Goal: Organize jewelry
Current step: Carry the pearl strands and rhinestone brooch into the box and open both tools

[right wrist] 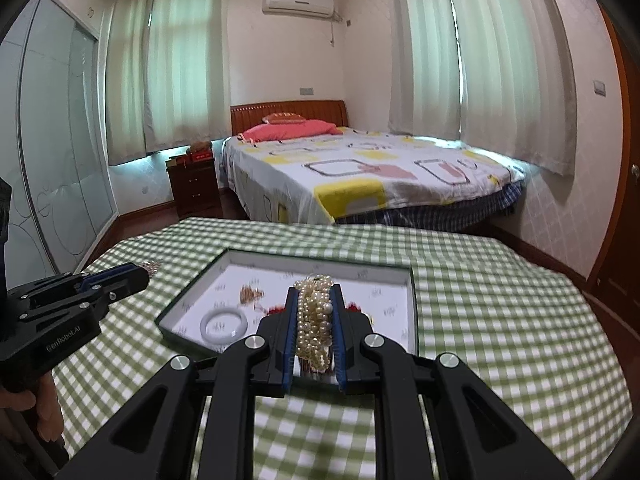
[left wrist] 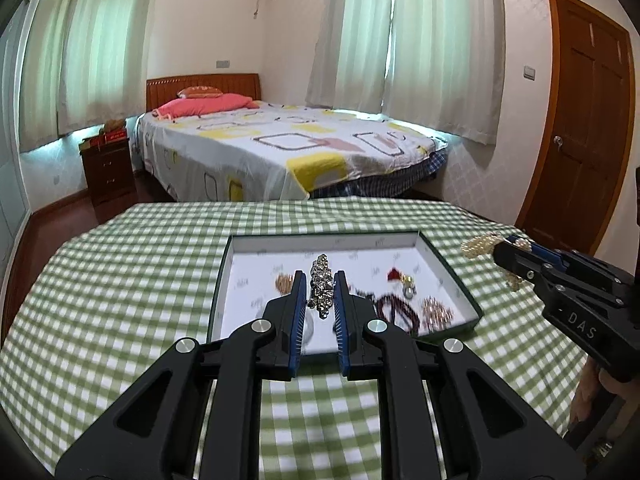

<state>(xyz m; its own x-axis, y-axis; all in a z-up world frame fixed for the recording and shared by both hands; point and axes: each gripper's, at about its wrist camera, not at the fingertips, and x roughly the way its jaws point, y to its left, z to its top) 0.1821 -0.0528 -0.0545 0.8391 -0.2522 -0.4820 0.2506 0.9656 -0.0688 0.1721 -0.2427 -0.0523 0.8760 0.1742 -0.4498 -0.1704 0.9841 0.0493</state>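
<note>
Silver bracelet (left wrist: 320,286) above tray (left wrist: 448,268): clamped in your left gripper (left wrist: 320,280) | Pearl strand (right wrist: 316,320): clamped in your right gripper (right wrist: 316,300), over tray | Writing: "DAS", "GenRobot.AI" on gripper bodies

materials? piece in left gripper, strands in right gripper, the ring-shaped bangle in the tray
Piece in the left gripper: looks like faceted silver metal or rhinestones, with glinting highlights; blurred.
Pearl strands in the right gripper: cream, glossy round beads; real or imitation, cannot tell.
Bangle: milky white, smooth, translucent-looking; jade, glass or resin.
Tray: probably cardboard, with thin dark walls and a printed white floor.
</note>
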